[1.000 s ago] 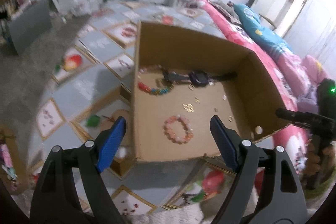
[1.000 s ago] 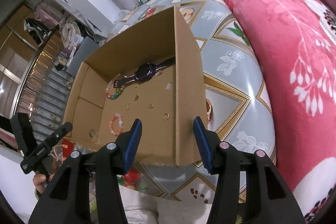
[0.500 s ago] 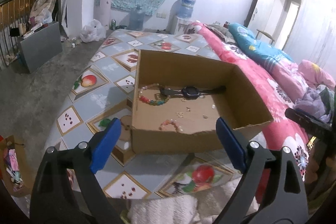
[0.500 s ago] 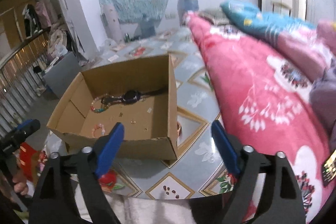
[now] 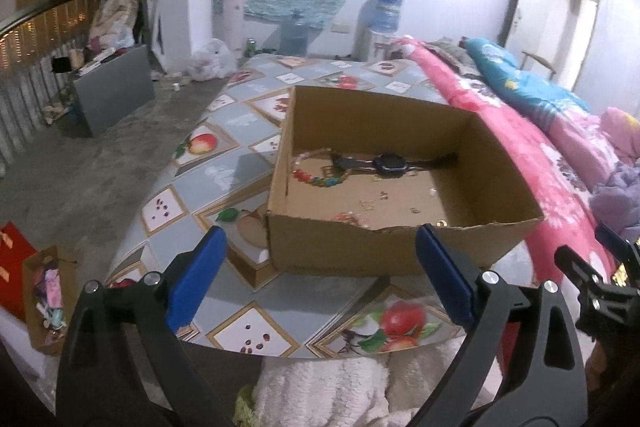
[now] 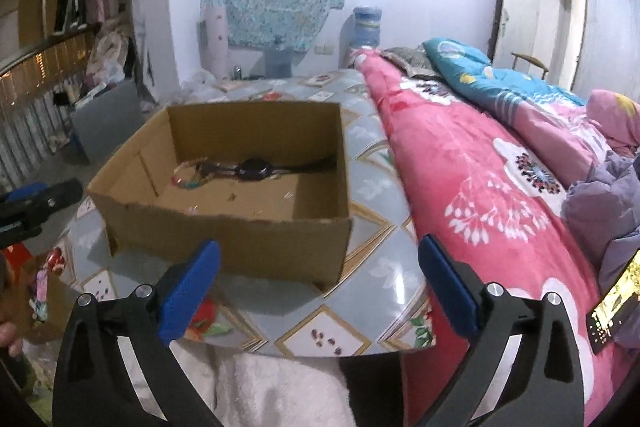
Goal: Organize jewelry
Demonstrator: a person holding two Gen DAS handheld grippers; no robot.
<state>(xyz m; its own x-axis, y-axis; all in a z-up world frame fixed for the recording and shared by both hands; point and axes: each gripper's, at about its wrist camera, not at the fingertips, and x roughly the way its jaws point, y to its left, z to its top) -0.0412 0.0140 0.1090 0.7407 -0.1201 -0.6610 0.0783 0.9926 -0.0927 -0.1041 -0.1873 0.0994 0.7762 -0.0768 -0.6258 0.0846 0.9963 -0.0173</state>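
An open cardboard box (image 5: pixel 384 251) (image 6: pixel 224 239) stands on a tiled-pattern table. Inside lie a black watch (image 5: pixel 390 163) (image 6: pixel 254 169), a colourful bead bracelet (image 5: pixel 316 181) (image 6: pixel 188 183), a pink bead bracelet (image 5: pixel 350 217) and small gold pieces (image 5: pixel 374 199). My left gripper (image 5: pixel 320 279) is open and empty, held back in front of the box's near wall. My right gripper (image 6: pixel 320 287) is open and empty, held before the box's near right corner.
The table (image 5: pixel 224 183) has a glossy fruit-pattern cover. A pink floral blanket on a bed (image 6: pixel 480 179) lies to the right. A white fluffy cloth (image 6: pixel 272 387) lies below the table's front edge. A red bag (image 5: pixel 16 267) sits on the floor at left.
Both grippers have pulled back and lowered from above the box, so the view went from looking down into it to looking at its near wall. Both stay open and empty.
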